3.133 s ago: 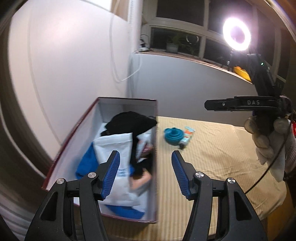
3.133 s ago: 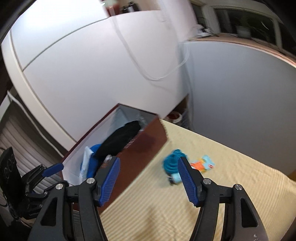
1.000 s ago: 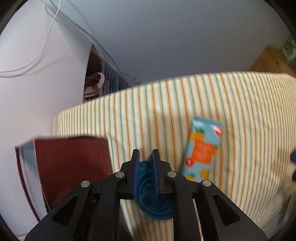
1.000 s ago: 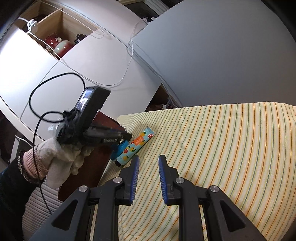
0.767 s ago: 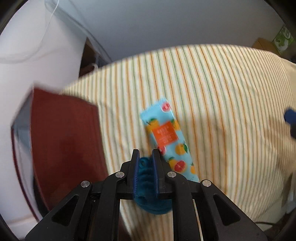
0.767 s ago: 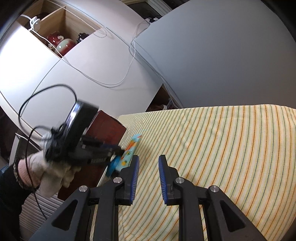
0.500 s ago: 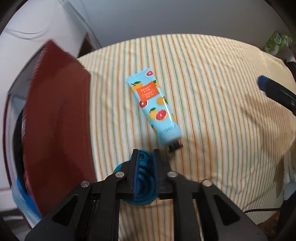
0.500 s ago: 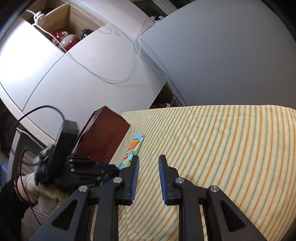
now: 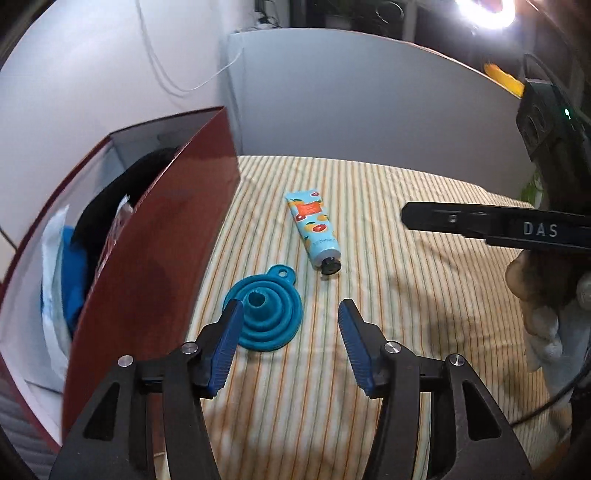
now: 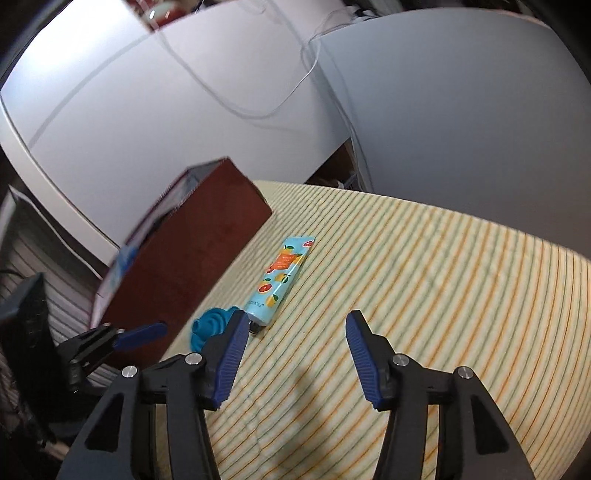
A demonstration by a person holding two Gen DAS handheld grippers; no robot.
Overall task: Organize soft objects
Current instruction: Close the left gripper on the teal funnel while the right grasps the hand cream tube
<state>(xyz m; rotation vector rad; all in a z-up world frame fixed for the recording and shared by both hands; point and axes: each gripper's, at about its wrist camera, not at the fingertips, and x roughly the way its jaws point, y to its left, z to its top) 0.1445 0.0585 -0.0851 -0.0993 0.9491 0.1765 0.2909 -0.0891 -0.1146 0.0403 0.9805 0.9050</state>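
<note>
Funnel (image 9: 264, 317) and tube (image 9: 314, 232) lie on the desk (image 9: 406, 369), outside the box (image 9: 155, 266) of packed cloths. Both claws, left (image 9: 288, 347) and right (image 10: 293, 354), are spread, holding nothing.

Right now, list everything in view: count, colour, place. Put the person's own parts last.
funnel: one, teal, collapsed flat on the cloth beside the box.
tube: one, light blue with orange fruit print, lying beyond the funnel, black cap toward the camera.
box: one, dark red, at the cloth's left edge, holding black, blue and white soft items.
striped cloth: one, cream with orange and green stripes, covering the surface.
ring light: one, white, top right.
left gripper: black, blue pads, open above the cloth.
right gripper: black, blue pads, open.
</note>
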